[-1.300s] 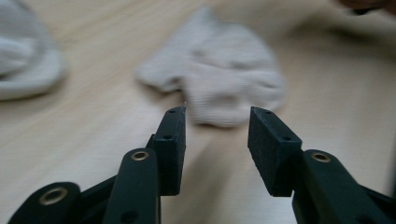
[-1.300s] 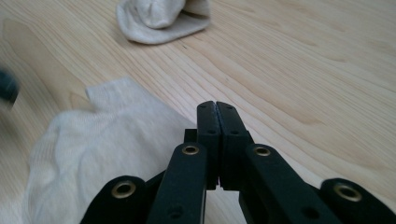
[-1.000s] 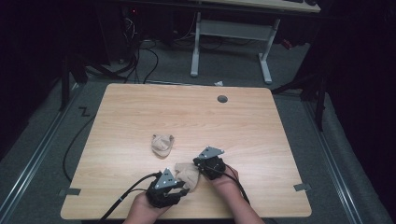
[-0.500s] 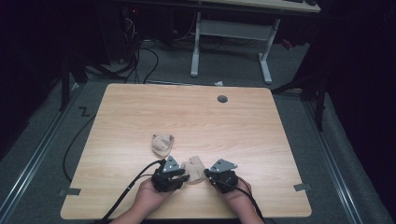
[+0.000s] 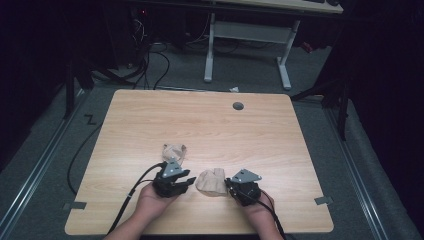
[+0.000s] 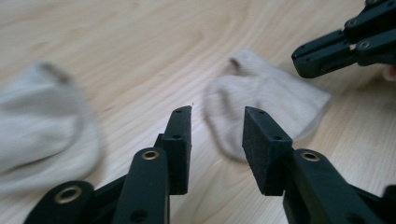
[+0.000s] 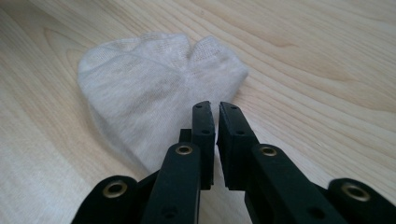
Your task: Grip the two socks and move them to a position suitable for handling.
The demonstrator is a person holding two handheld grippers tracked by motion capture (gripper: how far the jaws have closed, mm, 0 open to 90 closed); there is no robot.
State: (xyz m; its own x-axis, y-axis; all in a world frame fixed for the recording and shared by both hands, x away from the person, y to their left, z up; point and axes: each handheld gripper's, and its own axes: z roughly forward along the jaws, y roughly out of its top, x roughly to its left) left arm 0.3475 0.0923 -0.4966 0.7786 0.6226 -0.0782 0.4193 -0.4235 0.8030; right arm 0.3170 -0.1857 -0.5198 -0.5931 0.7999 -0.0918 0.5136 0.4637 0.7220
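A beige sock (image 5: 211, 181) lies flat on the wooden table (image 5: 200, 120) near its front edge, between my two grippers. My left gripper (image 5: 189, 181) is just left of it. Its jaws have just been opening and stand apart with nothing between them (image 6: 217, 112), and the sock (image 6: 271, 98) lies ahead of them. My right gripper (image 5: 227, 183) is at the sock's right edge. Its jaws (image 7: 215, 105) have just been opening to a narrow gap, and the sock (image 7: 149, 79) lies under and beyond their tips. A second beige sock (image 5: 173, 150) lies crumpled behind the left gripper.
The second sock (image 6: 42, 121) is a blur at the left of the left gripper view, where the right gripper's jaws (image 6: 345, 42) also show at top right. A round grommet (image 5: 238, 105) sits near the table's far edge. A desk frame (image 5: 245, 35) stands on the floor beyond.
The right gripper has moved right, away from the left one, and the sock now lies spread between them. The left gripper has shifted up the picture and its jaws are wider.
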